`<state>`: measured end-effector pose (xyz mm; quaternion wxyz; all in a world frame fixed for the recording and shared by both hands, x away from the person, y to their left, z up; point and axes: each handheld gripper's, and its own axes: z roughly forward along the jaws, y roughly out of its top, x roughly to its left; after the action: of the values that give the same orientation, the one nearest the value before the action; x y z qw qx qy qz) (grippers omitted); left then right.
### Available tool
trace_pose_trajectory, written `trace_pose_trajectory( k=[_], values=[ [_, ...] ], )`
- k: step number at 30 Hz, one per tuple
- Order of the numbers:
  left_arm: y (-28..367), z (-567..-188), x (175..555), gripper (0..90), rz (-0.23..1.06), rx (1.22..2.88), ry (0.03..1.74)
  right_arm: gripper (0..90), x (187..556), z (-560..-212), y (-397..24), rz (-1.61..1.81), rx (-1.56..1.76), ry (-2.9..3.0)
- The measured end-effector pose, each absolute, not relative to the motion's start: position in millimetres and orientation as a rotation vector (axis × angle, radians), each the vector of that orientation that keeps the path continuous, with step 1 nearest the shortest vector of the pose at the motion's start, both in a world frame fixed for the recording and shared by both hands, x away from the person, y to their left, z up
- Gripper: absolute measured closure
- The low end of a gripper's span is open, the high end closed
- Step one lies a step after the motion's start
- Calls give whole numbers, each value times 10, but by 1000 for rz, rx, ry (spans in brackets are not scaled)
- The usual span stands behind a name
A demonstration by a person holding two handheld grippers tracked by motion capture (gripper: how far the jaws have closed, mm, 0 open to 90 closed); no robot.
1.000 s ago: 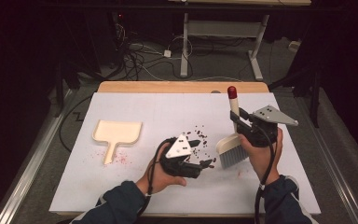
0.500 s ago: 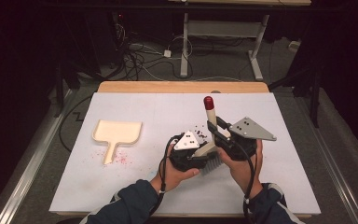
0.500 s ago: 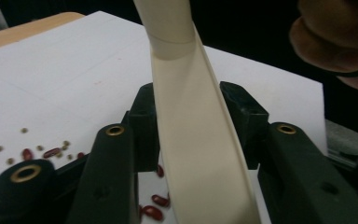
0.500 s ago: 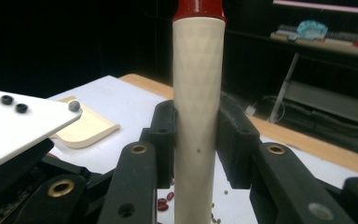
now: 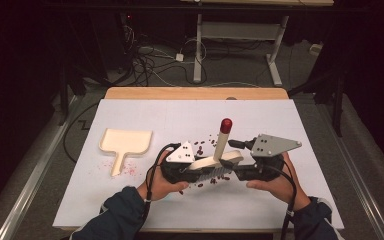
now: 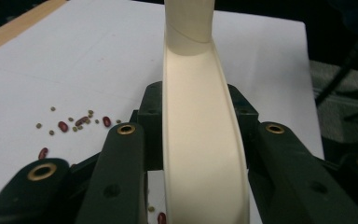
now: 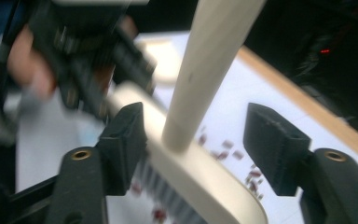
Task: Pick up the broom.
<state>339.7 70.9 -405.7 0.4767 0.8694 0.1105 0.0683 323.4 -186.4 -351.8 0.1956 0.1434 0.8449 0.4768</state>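
Holding the cream brush (image 5: pixel 215 164) by its head, the left gripper (image 5: pixel 192 170) has its jaws pressed against both sides, bristles down over the scattered beans (image 5: pixel 205 146) on the white table (image 5: pixel 145 115). The right gripper (image 5: pixel 242 167) sits at the other end, jaws spread wide around the red-tipped handle, touching nothing. Judging from this, a one-sided hold could let the brush twist, flicking beans away from the dustpan (image 5: pixel 125 142), which lies well apart to the left.
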Motion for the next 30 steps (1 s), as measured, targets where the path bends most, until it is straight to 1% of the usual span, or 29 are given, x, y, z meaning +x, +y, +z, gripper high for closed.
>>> trace_pose_trajectory(
  k=[2,5,8,12,13,14,15,19,20,21,22,23,24,26,27,28,30],
  values=[
    [715,-4064,3369,656,165,2138,245,371,3216,-3579,-1854,1259,345,2433],
    [715,-4123,3277,656,123,2187,163,367,3210,-3694,-1826,1207,241,2540],
    [701,-4143,3237,656,107,2195,133,379,3235,-3815,-1773,1155,176,2646],
    [730,-4123,3213,656,102,2202,75,428,3287,-3983,-1706,1138,138,2730],
    [739,-4119,3212,656,112,2205,77,462,3298,-4015,-1691,1145,127,2728],
    [749,-4117,3219,655,112,2206,79,533,3303,-4036,-1684,1168,113,2735],
    [762,-4115,3229,655,104,2204,76,566,3301,-4049,-1677,1183,102,2742],
    [787,-4104,3250,637,101,2191,77,621,3295,-4067,-1648,1174,60,2733],
    [787,-4104,3250,615,101,2191,77,642,3288,-4066,-1646,1176,57,2731],
    [811,-4079,3263,567,118,2178,102,664,3280,-4062,-1642,1172,45,2727],
    [838,-4060,3272,551,129,2170,111,673,3266,-4060,-1632,1158,51,2726],
    [838,-4060,3272,508,129,2170,111,673,3263,-4054,-1624,1143,54,2716],
    [907,-4019,3273,454,200,2167,154,674,3266,-4042,-1621,1140,65,2707],
    [1012,-3985,3275,414,254,2158,183,674,3307,-4010,-1628,1162,58,2687],
    [1012,-3985,3275,366,254,2158,183,674,3322,-3993,-1640,1172,70,2673],
    [1128,-3961,3262,298,349,2145,240,674,3326,-3976,-1660,1181,113,2670],
    [1271,-3956,3249,284,441,2120,284,674,3373,-3948,-1697,1188,140,2645]
  ],
)
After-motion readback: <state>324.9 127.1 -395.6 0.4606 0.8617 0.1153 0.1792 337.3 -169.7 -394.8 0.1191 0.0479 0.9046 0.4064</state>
